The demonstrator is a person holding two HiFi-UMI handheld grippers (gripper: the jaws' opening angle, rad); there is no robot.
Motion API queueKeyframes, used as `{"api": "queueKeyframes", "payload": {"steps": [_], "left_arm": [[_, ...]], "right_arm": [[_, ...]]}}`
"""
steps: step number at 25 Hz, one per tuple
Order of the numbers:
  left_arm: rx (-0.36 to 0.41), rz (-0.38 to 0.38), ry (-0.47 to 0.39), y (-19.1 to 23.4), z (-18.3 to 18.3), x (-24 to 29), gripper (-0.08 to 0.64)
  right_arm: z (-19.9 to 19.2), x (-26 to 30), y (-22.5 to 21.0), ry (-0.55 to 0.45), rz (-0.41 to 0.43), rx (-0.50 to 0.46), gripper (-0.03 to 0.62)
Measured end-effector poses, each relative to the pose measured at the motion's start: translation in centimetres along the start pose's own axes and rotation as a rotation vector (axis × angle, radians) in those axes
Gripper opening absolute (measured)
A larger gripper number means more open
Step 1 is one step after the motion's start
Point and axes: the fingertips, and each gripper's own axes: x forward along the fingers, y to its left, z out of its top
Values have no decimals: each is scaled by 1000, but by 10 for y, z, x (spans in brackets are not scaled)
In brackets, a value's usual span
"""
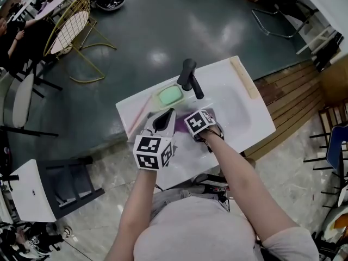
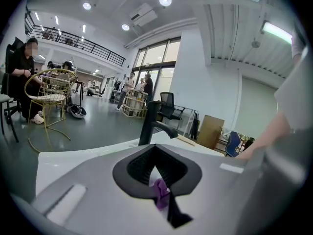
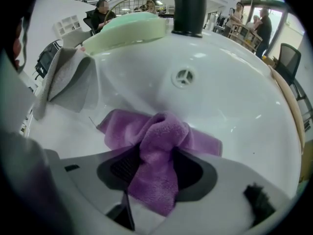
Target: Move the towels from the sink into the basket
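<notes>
Clamping the bunched, fluffy purple towel [image 3: 161, 131], the right gripper [image 3: 155, 177] sits in the smooth white sink [image 3: 234, 106]. The head view hides that grip behind the marker cube. The left gripper [image 2: 164, 199] is closed on a purple scrap [image 2: 159, 187]. To the left, a grey cloth [image 3: 68, 77] drapes over the rim. Beyond lie bare basin, the drain [image 3: 185, 76] and the black faucet [image 2: 149, 124].

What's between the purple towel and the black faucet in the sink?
Just the drain in the bare white sink, seen in the right gripper view between the purple towel and the faucet.
</notes>
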Motion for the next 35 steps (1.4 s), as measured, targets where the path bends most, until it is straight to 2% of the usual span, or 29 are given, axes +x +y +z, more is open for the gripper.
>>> {"api": "queueKeyframes", "payload": {"steps": [2,4,9,24,29,35], "left_arm": [[-4,1,2,0,-3,1,5],[-7,-2,5,-1,-5,1,5],[-10,-14,1,-1,-4,-3,5],[-1,-89,11,-16,-3,-12,5],[-5,-104,15,-24,-2,-17,5],[-18,-107,12,-30,0,-20,5]], "right_arm": [[0,0,-3,-13,-13,11,231],[-1,0,-5,-8,-35,-1,158],[1,-6,-5,1,-43,-26,96],[7,-57,-7,-130,-48,80,87],[4,-74,7,-182,-5,169,87],[4,-93,12,-246,15,203,87]]}}
